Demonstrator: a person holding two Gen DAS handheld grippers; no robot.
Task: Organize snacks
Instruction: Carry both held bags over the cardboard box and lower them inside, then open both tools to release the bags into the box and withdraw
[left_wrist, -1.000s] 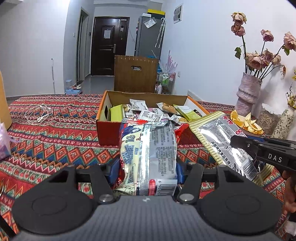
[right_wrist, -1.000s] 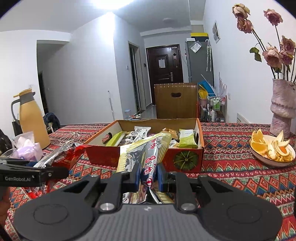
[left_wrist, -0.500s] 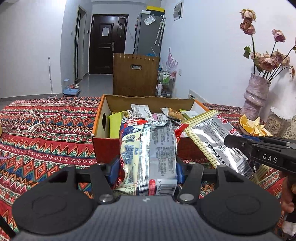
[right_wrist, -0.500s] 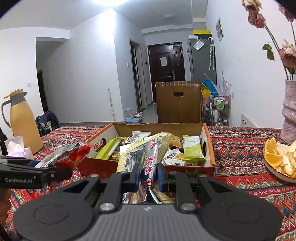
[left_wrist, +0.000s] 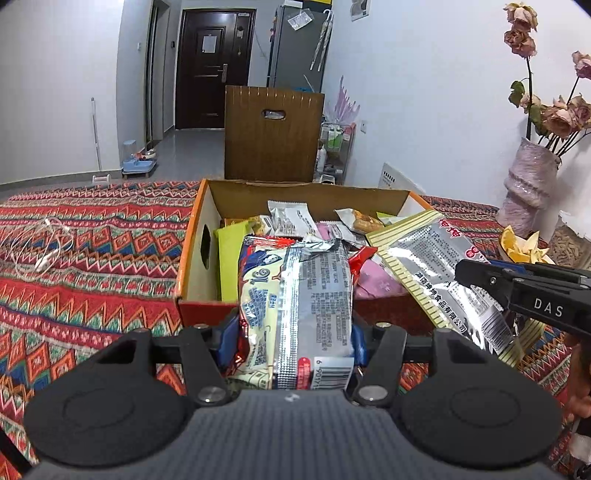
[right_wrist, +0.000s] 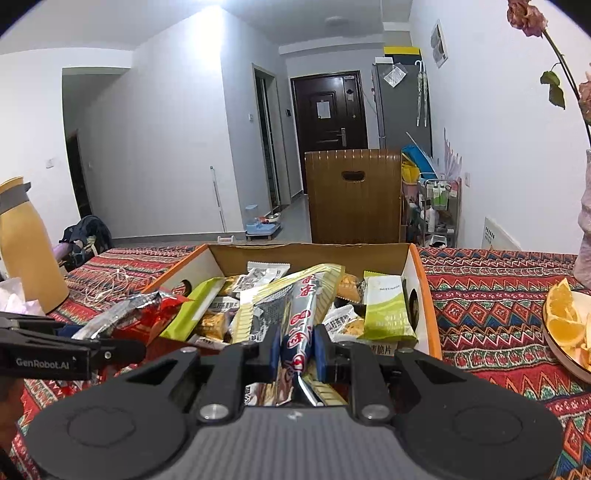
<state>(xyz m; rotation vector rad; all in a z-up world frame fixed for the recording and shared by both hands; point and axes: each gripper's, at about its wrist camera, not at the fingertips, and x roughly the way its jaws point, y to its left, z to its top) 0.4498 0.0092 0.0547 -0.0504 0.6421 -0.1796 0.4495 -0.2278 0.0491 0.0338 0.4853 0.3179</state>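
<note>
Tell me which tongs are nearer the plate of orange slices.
Right. The right tongs, shut on the striped snack bag, sit beside the plate of orange slices. The left tongs, gripping the blue-and-silver snack pack, are across the snack box from it.

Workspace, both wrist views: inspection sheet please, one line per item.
Surface: table under a red patterned cloth.
Job's things: open cardboard box holding mixed snack packets.
Clutter: yellow thermos, plate of orange slices, vase of dried roses.
Grippers: left gripper shut on a silver-and-red snack bag; right gripper shut on a yellow-edged foil packet.
Cables: white earphones on the cloth.
Surroundings: wooden chair back, dark door.
</note>
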